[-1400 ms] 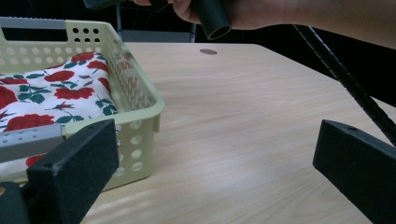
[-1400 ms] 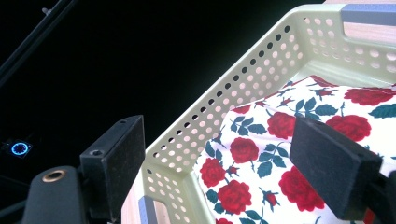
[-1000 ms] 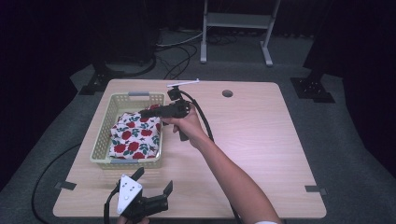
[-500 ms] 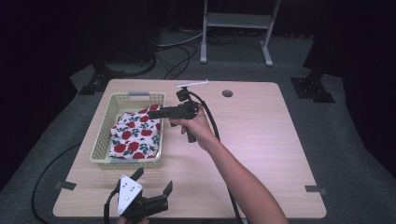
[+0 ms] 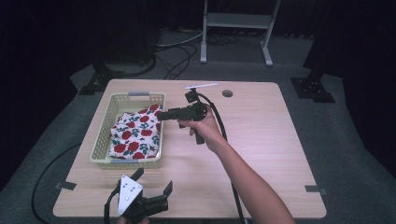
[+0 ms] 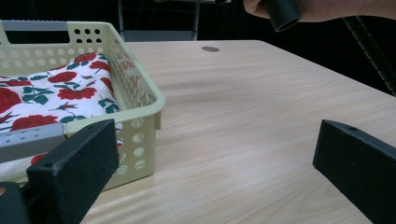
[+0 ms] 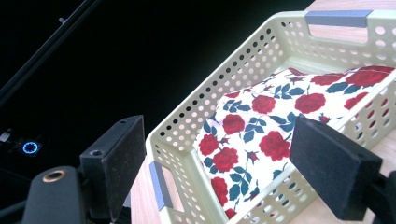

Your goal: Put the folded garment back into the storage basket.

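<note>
A pale yellow perforated basket [image 5: 99,142] stands on the left half of the table. A folded white cloth with red roses [image 5: 135,135] lies inside it. My right gripper [image 5: 161,114] hovers at the basket's right rim, pointing left. Its jaws are open and hold nothing. In the right gripper view the cloth [image 7: 261,126] and basket [image 7: 187,121] lie beyond the open right gripper [image 7: 219,156]. My left gripper [image 5: 152,181] rests open at the table's front edge. In the left gripper view the basket [image 6: 140,93] is to the left of the left gripper [image 6: 212,163].
The wooden table [image 5: 266,140] has a small round hole [image 5: 227,93] near its far edge. A metal stand [image 5: 236,21] and cables [image 5: 177,51] sit on the floor behind. Tape marks [image 5: 314,188] lie on the carpet by the front corners.
My right gripper has drawn back to the right, from over the cloth to the basket's right rim. The left gripper and the cloth have stayed still.
</note>
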{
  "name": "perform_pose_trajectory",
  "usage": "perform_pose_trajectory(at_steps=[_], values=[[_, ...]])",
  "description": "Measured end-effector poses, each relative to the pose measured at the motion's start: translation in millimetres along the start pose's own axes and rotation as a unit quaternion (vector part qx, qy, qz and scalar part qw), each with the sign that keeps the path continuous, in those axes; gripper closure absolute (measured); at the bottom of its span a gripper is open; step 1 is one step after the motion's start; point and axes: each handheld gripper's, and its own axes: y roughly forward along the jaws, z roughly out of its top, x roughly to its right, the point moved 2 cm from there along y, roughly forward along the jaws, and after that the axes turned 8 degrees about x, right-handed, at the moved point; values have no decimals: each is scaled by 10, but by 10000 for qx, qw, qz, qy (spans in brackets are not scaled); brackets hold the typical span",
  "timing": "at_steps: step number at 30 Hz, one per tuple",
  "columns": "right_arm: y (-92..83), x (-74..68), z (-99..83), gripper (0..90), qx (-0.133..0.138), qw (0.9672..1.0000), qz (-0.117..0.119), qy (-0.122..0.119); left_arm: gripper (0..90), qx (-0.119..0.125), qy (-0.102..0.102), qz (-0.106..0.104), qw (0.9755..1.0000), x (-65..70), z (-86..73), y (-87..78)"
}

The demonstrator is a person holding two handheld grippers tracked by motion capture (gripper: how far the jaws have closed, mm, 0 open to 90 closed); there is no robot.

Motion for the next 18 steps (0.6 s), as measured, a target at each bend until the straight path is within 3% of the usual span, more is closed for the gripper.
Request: perform_pose_trajectory(at_steps=[18], values=[[-226, 34, -32, 174, 33, 10000, -61, -13, 0, -21, 11, 15, 10000, -1, -10, 6]])
